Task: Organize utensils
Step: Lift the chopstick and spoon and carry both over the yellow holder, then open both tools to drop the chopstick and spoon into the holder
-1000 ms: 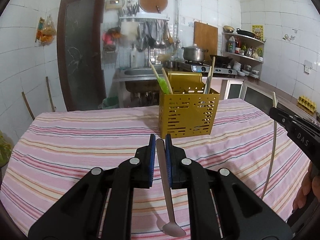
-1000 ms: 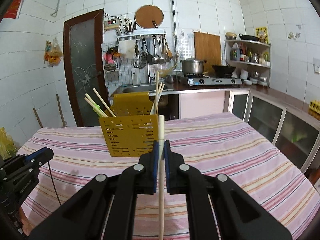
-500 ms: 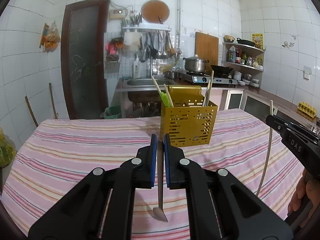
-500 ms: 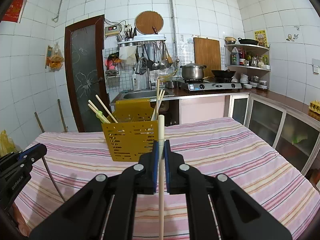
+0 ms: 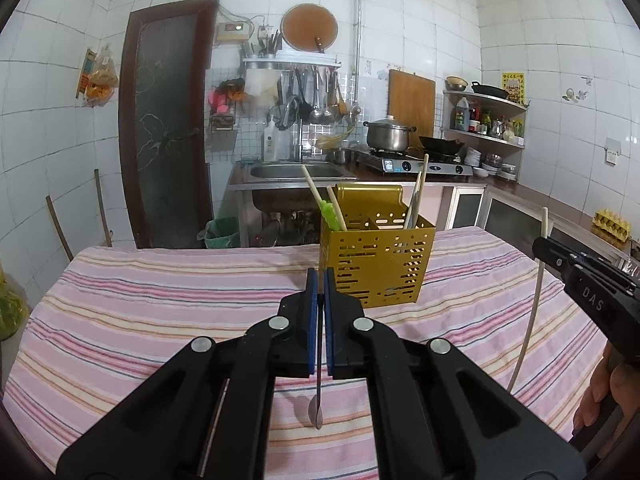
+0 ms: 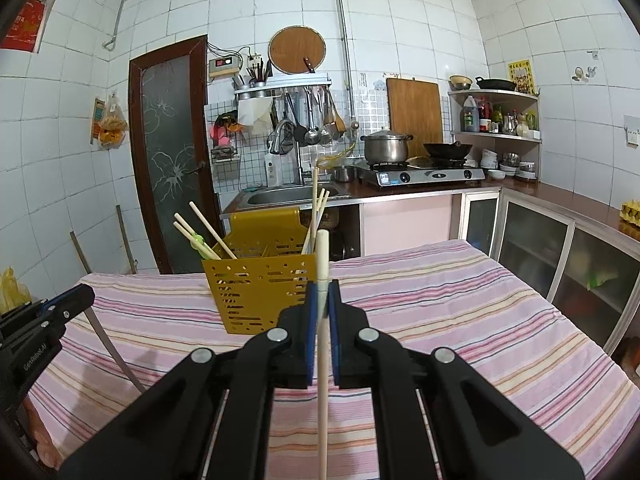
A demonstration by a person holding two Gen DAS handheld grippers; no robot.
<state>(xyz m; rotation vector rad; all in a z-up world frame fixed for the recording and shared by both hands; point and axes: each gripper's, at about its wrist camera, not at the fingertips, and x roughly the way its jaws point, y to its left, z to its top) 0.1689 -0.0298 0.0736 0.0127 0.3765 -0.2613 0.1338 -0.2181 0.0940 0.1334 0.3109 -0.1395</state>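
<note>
A yellow perforated caddy (image 5: 378,264) was set upright on the striped tabletop (image 5: 160,312); wooden chopsticks (image 6: 210,226) and a green-handled piece (image 5: 328,214) were held in its left compartment, further chopsticks (image 5: 416,196) in its right. Before the caddy, the left tool (image 5: 320,280) was pressed together on a metal spoon (image 5: 319,404), hung bowl-down. To the caddy's right, a single chopstick (image 6: 323,320) was pinched upright in the right tool (image 6: 322,292). A sink (image 6: 288,196) was noted behind the caddy.
</note>
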